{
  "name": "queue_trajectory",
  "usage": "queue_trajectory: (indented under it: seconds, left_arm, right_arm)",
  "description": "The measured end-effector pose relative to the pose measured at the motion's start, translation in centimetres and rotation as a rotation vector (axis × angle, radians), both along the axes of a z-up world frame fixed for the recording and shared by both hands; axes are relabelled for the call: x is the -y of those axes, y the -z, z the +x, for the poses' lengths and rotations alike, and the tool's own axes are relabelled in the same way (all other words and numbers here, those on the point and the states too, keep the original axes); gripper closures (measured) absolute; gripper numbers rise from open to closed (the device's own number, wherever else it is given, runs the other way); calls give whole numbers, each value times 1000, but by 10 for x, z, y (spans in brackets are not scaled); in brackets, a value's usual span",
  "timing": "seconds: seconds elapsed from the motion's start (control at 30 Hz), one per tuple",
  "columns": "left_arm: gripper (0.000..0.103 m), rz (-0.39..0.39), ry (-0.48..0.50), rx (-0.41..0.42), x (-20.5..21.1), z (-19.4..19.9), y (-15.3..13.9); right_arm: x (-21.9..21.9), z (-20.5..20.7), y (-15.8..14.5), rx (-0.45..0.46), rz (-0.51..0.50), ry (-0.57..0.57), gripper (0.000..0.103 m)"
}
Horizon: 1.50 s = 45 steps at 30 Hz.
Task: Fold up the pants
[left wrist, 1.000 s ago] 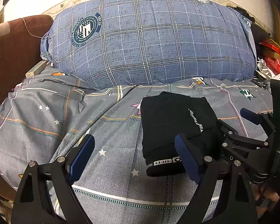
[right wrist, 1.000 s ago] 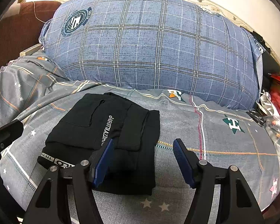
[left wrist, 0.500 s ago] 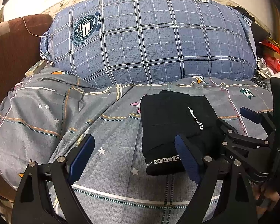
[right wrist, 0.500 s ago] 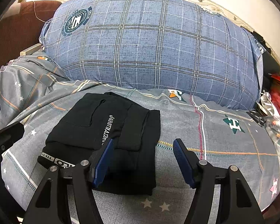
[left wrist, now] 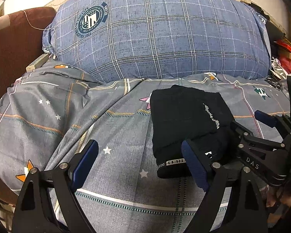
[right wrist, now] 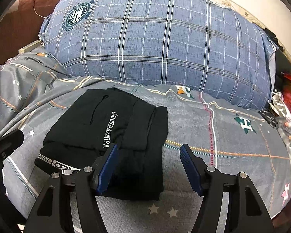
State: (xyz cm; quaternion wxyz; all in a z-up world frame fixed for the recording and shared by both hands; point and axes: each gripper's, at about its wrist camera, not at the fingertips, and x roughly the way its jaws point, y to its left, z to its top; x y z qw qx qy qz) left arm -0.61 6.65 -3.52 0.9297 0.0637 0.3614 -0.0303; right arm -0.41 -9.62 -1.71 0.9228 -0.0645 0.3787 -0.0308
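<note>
Black pants (left wrist: 184, 120) (right wrist: 110, 134) lie folded into a compact rectangle on the grey patterned bedsheet (left wrist: 116, 136) (right wrist: 223, 145), white lettering on top and a lettered waistband at the near edge. My left gripper (left wrist: 139, 151) hovers open just left of the bundle, its right fingertip over the waistband, nothing between the pads. My right gripper (right wrist: 148, 155) stands open over the bundle's near right edge, the cloth lying untouched below the gap. The right gripper (left wrist: 246, 124) also shows in the left wrist view, beside the pants.
A big blue plaid pillow (left wrist: 155, 31) (right wrist: 155, 38) fills the back of the bed. A brown headboard or sofa (left wrist: 13, 38) rises at the left. Red bags and clutter (right wrist: 289, 101) sit at the right edge. A hand (left wrist: 277, 200) shows at lower right.
</note>
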Motion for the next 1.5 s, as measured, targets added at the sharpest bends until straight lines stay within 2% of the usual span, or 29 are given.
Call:
queue_trajectory:
  seconds: [0.23,0.43,0.53,0.6,0.83,1.03,1.13,1.5]
  left_arm:
    - [14,8,10,-7,1,6,3]
    - [15,61,50,-15,27,16,0]
    - [15,68,82,-2,51,19,-8]
    - [15,67,112,11,67,19,-15]
    - [15,62,222,53,123,12,-37]
    - [15,70,221,83,138,8,-44]
    - [15,72,204,90,138,7,-45]
    - [14,91,196,74,135,10,-36]
  right_arm:
    - [-1,2,3,7,30,-18,36]
    - [13,-9,1,50,-10,-17,36]
    - [34,-21,-1,68,-34,8,34]
    - [53,-27,-2,78,-19,37,30]
    - [123,-46,-2,85,29,191,29]
    - [156,-52,-6,91,107,264,29]
    - [157,-51,-5,83,121,265,29]
    - [138,-43,-2,87,66,224,29]
